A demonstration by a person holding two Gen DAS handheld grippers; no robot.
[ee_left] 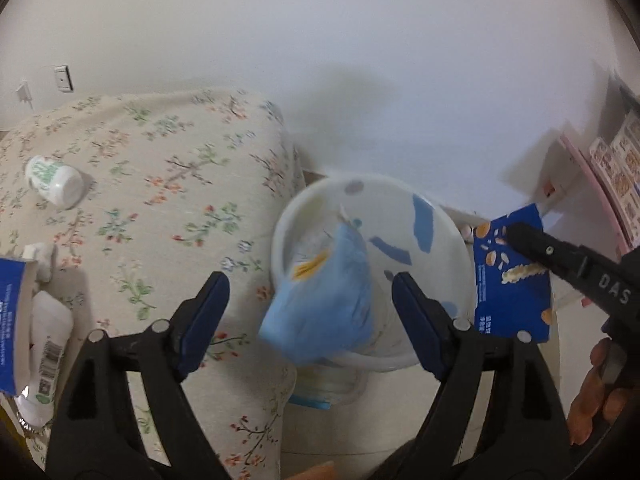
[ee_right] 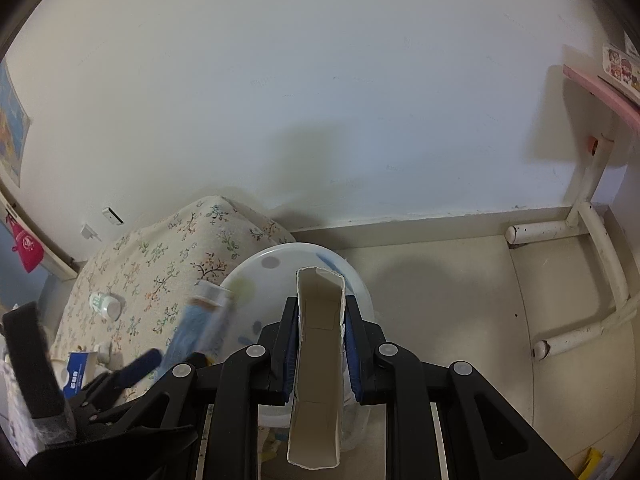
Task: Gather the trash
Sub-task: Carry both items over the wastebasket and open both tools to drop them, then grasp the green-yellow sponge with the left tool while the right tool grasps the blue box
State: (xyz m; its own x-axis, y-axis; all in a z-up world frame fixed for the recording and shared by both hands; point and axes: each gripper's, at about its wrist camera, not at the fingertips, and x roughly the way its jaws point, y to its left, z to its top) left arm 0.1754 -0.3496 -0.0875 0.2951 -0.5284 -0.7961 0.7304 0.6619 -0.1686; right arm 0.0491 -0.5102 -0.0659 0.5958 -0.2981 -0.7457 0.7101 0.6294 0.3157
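Observation:
My left gripper [ee_left: 310,286] is open above a white trash bin [ee_left: 448,216] with blue spots. A light blue packet [ee_left: 328,300] is blurred in the air between its jaws, over the bin's near rim; it also shows in the right wrist view [ee_right: 200,324]. My right gripper [ee_right: 320,320] is shut on an open blue carton [ee_right: 320,344], held over the bin [ee_right: 280,256]. The carton's blue printed side [ee_left: 512,280] shows in the left wrist view beside the bin. A small white bottle [ee_left: 54,180] lies on the floral-covered table [ee_left: 160,160].
A white tube [ee_left: 44,344] and a blue box [ee_left: 14,320] lie at the table's left edge. A white wall stands behind. A pink shelf on a white tubular frame [ee_right: 592,216] stands to the right on the pale floor.

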